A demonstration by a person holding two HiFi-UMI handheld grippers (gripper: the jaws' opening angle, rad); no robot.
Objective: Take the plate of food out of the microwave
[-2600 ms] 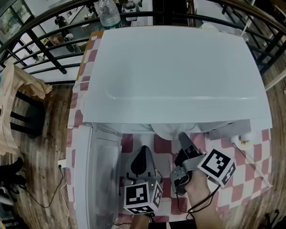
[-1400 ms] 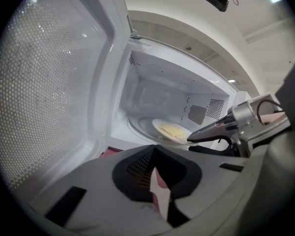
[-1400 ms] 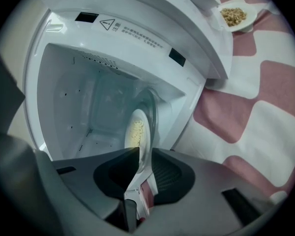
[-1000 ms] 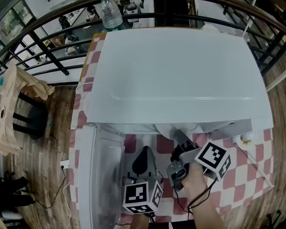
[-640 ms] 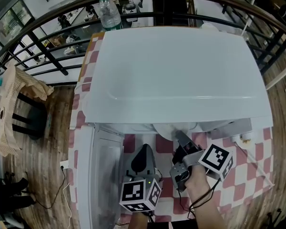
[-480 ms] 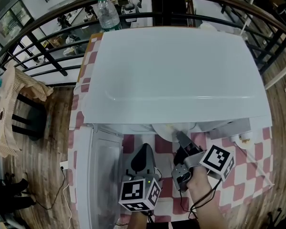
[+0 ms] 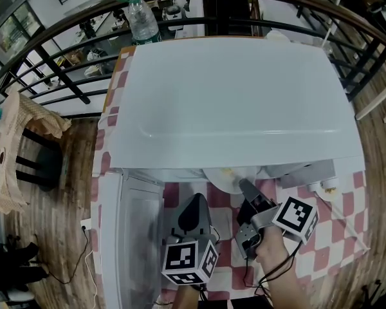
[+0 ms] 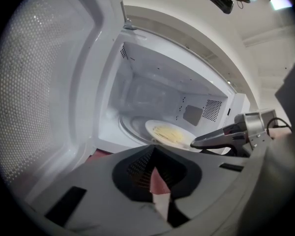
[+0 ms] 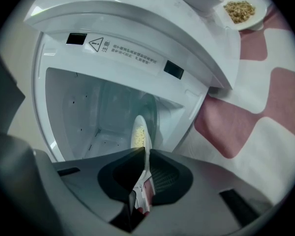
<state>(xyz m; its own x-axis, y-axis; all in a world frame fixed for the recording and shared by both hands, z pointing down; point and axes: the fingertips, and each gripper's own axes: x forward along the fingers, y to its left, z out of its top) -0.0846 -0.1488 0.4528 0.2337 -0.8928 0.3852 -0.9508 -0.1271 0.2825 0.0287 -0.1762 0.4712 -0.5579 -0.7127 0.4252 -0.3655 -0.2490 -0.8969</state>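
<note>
A white plate point(image 8: 169, 133) with yellow food lies at the front of the open microwave point(image 7: 238, 95), and its edge point(image 7: 230, 176) pokes out from under the white top. My right gripper point(image 7: 242, 184) is shut on the plate's near rim point(image 9: 139, 132); its jaws have just been closing, with the rim between them. From the left gripper view, the right gripper point(image 8: 206, 140) reaches in from the right. My left gripper point(image 7: 194, 201) waits in front of the opening, shut point(image 8: 156, 173) and holding nothing.
The microwave door point(image 7: 132, 237) stands open to the left. A small dish of food point(image 9: 240, 11) sits on the red-checked cloth point(image 7: 334, 230) right of the microwave. A water bottle point(image 7: 141, 18) stands behind it, by the black railing.
The plate now shows a little more below the microwave's top, with its yellow food in sight. Both grippers have stayed almost where they were.
</note>
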